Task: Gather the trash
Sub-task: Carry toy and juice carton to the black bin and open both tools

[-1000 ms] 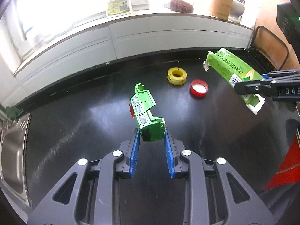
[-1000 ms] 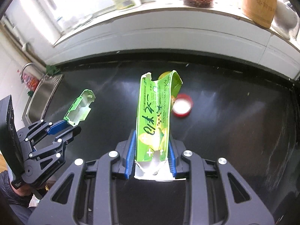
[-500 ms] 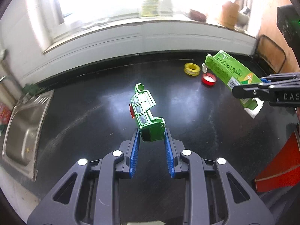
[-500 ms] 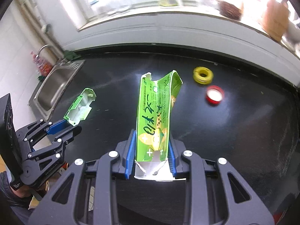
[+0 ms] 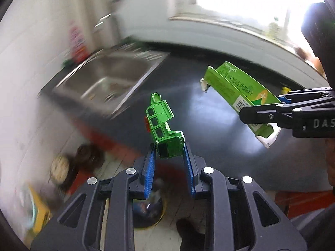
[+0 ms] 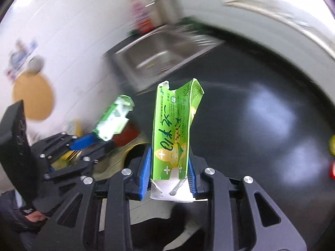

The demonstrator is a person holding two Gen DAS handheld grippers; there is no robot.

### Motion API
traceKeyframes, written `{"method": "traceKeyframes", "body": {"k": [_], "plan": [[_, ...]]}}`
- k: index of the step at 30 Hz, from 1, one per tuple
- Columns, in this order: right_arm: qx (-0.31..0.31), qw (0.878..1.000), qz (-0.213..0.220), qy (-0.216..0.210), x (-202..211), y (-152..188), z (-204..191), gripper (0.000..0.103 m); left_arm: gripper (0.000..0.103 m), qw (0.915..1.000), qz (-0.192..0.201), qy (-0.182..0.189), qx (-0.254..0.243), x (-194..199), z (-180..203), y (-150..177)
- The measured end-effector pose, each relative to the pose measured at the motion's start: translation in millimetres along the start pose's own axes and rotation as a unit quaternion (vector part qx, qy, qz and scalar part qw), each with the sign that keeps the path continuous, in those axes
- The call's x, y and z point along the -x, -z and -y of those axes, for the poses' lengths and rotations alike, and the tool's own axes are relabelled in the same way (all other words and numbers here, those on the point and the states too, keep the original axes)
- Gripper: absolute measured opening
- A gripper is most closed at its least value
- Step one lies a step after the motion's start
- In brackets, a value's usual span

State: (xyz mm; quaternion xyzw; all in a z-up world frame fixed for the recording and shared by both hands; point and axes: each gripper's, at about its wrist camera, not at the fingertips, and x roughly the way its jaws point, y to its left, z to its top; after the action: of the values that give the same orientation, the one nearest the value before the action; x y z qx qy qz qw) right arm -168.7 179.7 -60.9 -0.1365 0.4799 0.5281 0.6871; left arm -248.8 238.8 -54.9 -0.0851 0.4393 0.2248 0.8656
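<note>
My left gripper (image 5: 169,152) is shut on a crushed green box (image 5: 162,123) with dark windows and holds it in the air past the counter's front edge. The box also shows in the right wrist view (image 6: 114,118), blurred, beside the left gripper (image 6: 92,141). My right gripper (image 6: 169,163) is shut on a torn green drink carton (image 6: 174,129), held upright. In the left wrist view the carton (image 5: 236,93) sticks out of the right gripper (image 5: 261,113) at the right.
A black counter (image 5: 209,113) lies behind, with a steel sink (image 5: 108,83) at its left end. A dark round bin (image 5: 148,211) stands on the floor below the left gripper. A yellow ring (image 6: 332,145) and a red lid (image 6: 333,170) lie at the far right.
Both grippers have swung left with their loads, away from the counter's middle toward the sink end and the floor. The view is motion-blurred. Both grips are unchanged.
</note>
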Motion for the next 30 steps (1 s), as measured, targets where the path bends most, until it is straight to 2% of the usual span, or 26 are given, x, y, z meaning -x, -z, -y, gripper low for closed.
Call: {"method": "traceKeyframes", "body": {"k": [4,7,15,21,25,28,29,30], "plan": [[0.041,0.997,-0.052,-0.043,-52.3,-2.5,-53.2,0.031,0.026,0.9973,-0.027,-0.03,0.061,4.0,-47.2,38.1],[0.059,0.993,-0.089,-0.056,-86.6,1.3,-80.5,0.031,0.026,0.993,-0.045,-0.039,0.102,2.8,-75.7,67.7],[0.08,0.986,-0.141,-0.043,-149.9,11.5,-113.5,0.031,0.026,0.9854,-0.075,-0.034,0.149,-27.2,-115.3,113.3],[0.087,0.983,-0.158,-0.033,-169.1,13.6,-121.1,0.031,0.026,0.9819,-0.092,-0.026,0.164,-49.2,-133.0,128.0],[0.083,0.983,-0.162,-0.03,-171.6,12.1,-117.9,0.031,0.026,0.9809,-0.094,-0.028,0.168,-57.6,-142.0,129.9],[0.084,0.983,-0.162,-0.028,-176.7,7.4,-119.7,0.033,0.026,0.9808,-0.093,-0.015,0.171,-63.0,-146.2,128.4],[0.082,0.983,-0.165,-0.027,-179.5,5.8,-119.4,0.038,0.026,0.9809,-0.096,-0.008,0.169,-66.2,-146.5,127.8],[0.078,0.983,-0.166,-0.022,-177.7,5.0,-116.7,0.045,0.036,0.9812,-0.099,-0.009,0.166,-69.2,-146.3,128.1]]}}
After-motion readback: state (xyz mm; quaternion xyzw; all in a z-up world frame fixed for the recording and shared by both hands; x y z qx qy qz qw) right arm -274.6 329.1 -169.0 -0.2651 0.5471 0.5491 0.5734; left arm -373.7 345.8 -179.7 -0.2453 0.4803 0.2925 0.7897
